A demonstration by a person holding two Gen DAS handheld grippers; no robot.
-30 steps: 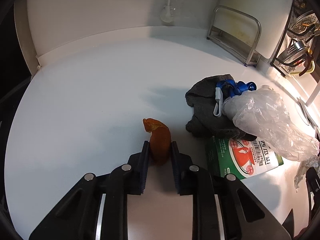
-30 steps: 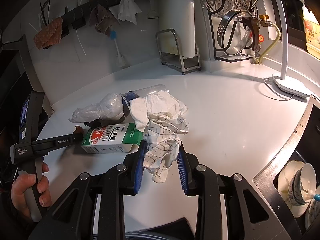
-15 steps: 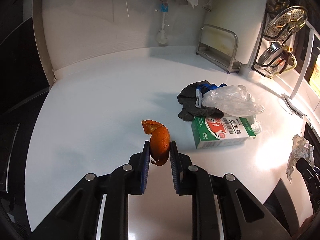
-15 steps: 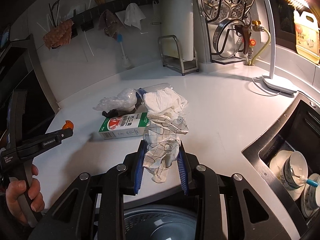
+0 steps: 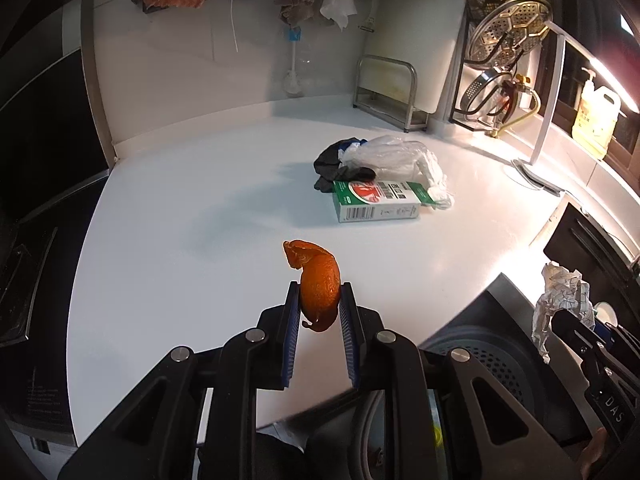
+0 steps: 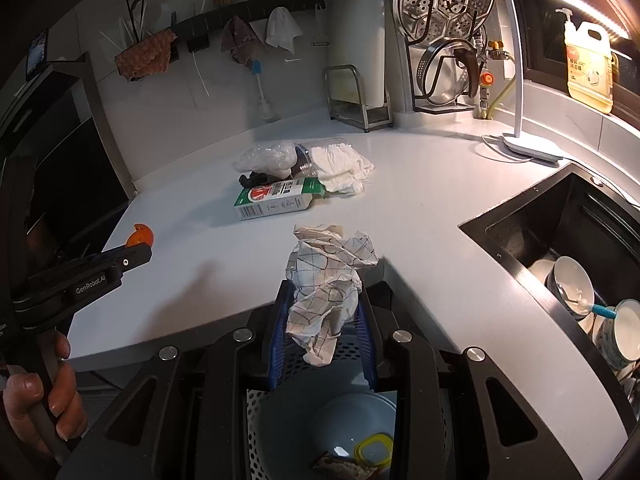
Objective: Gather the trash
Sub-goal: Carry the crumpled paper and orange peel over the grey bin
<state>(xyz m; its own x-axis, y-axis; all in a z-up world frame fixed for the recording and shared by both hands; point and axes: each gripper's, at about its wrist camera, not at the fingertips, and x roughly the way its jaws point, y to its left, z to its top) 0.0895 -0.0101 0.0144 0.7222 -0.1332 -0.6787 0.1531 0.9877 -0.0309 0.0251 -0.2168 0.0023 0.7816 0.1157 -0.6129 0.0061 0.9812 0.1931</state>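
My left gripper is shut on a piece of orange peel, held in the air over the near edge of the white counter. My right gripper is shut on a crumpled checked paper, held above a grey perforated bin below the counter's edge. The bin also shows at lower right in the left wrist view. On the counter lie a green and white carton, a clear plastic bag, a dark cloth and a white crumpled tissue.
A black sink with stacked bowls lies to the right. A white desk lamp, a metal rack and hanging pot lids stand at the back. A hand holds the left gripper's handle.
Both grippers have drawn back from the trash pile toward the counter's near edge, each still holding its piece. The bin has come into view under them.
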